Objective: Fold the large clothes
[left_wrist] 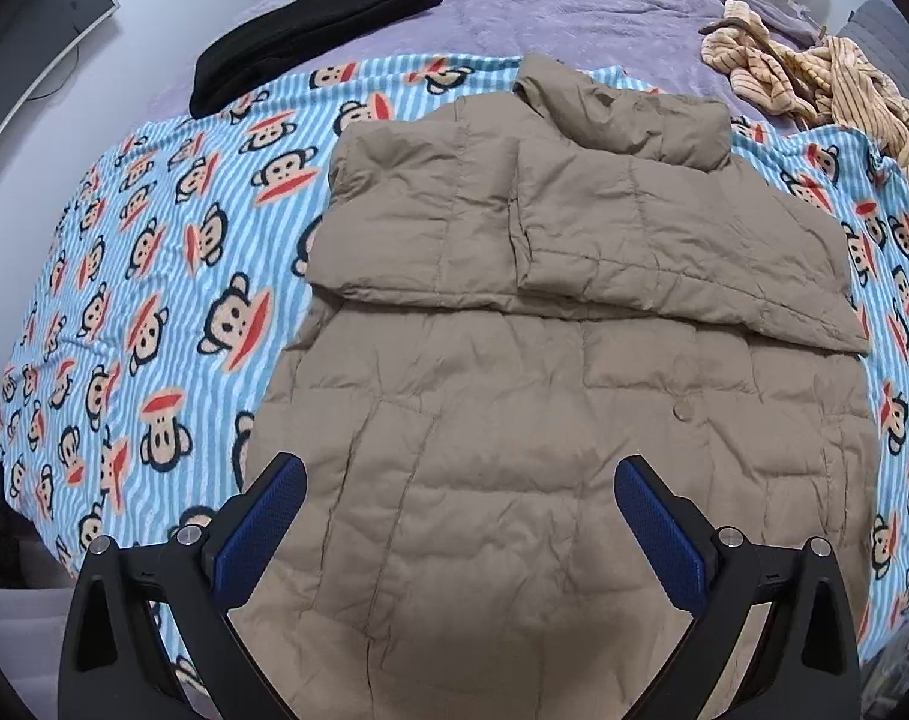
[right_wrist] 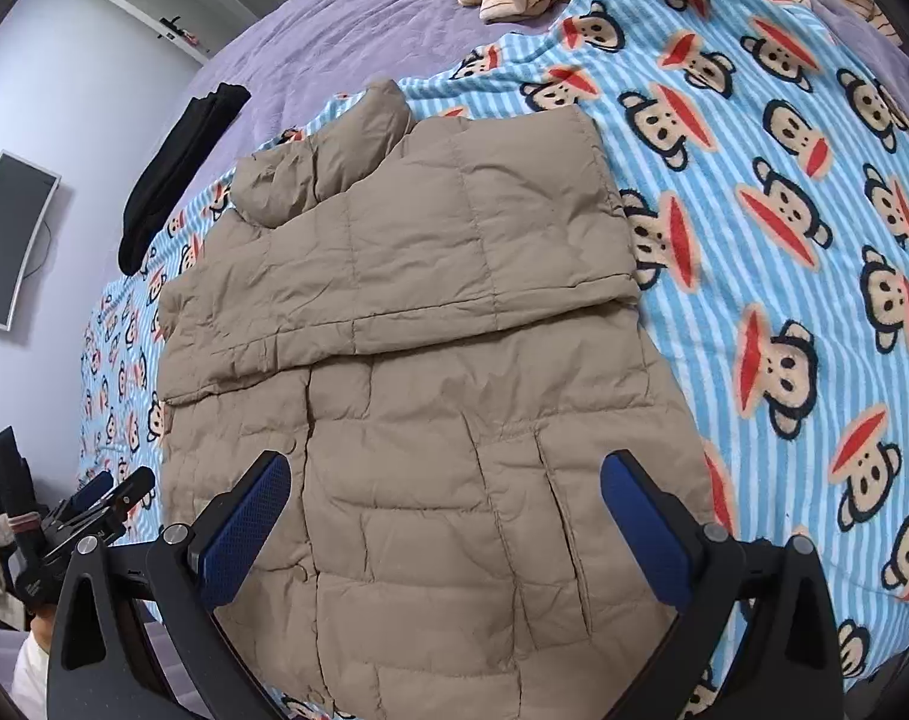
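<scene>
Both grippers, left gripper [left_wrist: 460,480] and right gripper [right_wrist: 445,477], hung with jaws spread wide, empty, above the jacket [left_wrist: 544,420]; puffy, light and slippery, it looked best pinched at the hem nearest the jaws.

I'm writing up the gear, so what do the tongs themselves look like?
Both the left tongs and the right tongs look alike: matte black angular arms with round silver bolts at the joints, and flat fingers faced with textured blue pads. No cables or sleeves show.

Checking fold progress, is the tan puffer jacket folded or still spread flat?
Partly folded: the tan puffer jacket has both sleeves laid across its chest, but the lower body lies flat on the monkey blanket.
</scene>
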{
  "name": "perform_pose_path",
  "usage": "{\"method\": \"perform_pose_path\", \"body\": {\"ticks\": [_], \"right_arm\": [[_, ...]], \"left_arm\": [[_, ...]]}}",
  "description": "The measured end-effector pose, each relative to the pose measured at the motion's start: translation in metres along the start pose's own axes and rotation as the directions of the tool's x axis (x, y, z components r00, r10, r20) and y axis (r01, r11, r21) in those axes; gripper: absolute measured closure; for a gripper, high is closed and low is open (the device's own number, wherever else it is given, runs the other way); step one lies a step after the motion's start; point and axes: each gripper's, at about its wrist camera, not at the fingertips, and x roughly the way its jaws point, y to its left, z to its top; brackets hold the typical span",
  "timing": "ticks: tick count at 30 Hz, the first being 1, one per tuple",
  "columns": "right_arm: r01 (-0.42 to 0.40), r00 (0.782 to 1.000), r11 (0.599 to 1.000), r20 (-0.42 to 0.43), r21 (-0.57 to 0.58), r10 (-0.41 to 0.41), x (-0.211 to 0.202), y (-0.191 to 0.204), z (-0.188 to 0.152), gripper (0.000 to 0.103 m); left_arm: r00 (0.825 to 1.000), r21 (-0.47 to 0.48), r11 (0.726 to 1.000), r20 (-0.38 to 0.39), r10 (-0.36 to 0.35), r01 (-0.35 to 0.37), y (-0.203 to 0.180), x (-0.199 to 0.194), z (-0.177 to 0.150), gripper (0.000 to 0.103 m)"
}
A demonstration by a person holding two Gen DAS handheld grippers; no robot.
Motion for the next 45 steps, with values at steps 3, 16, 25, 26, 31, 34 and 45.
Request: {"method": "perform_pose_path", "body": {"ticks": [3,16,25,26,31,34,45], "right_arm": [[-0.014,1.000,1.000,-0.011,0.008,0.015,-0.004,-0.002,-0.010,0.000],[-0.070,0.996,0.988,-0.045,0.134,0.077,-0.012,-0.011,-0.059,0.000],[-0.063,0.995,0.974,-0.055,0.216,0.077,-0.003,0.010,-0.114,0.000],[-0.067,0.995,0.971,-0.057,0.228,0.082,-0.002,0.011,-0.120,0.000],[-0.081,0.994,0.957,-0.051,0.278,0.099,0.000,0.020,-0.149,0.000],[-0.083,0.995,0.953,-0.036,0.291,0.098,-0.003,0.025,-0.163,0.000],[-0.073,0.995,0.925,-0.036,0.373,0.093,-0.008,0.012,-0.193,0.000]], "left_arm": [[1.000,-0.009,1.000,-0.014,-0.013,0.013,0.002,-0.008,-0.018,0.000],[0.998,-0.004,0.998,-0.037,-0.058,0.058,0.022,-0.022,-0.071,0.000],[0.995,0.031,0.996,-0.057,-0.088,0.089,0.056,-0.016,-0.106,0.000],[0.994,0.032,0.995,-0.057,-0.093,0.095,0.059,-0.016,-0.109,0.000],[0.993,0.065,0.992,-0.050,-0.103,0.106,0.074,-0.017,-0.122,0.000],[0.992,0.075,0.990,-0.051,-0.116,0.119,0.081,-0.016,-0.128,0.000],[0.980,-0.070,0.982,-0.087,-0.181,0.175,0.126,-0.007,-0.156,0.000]]}}
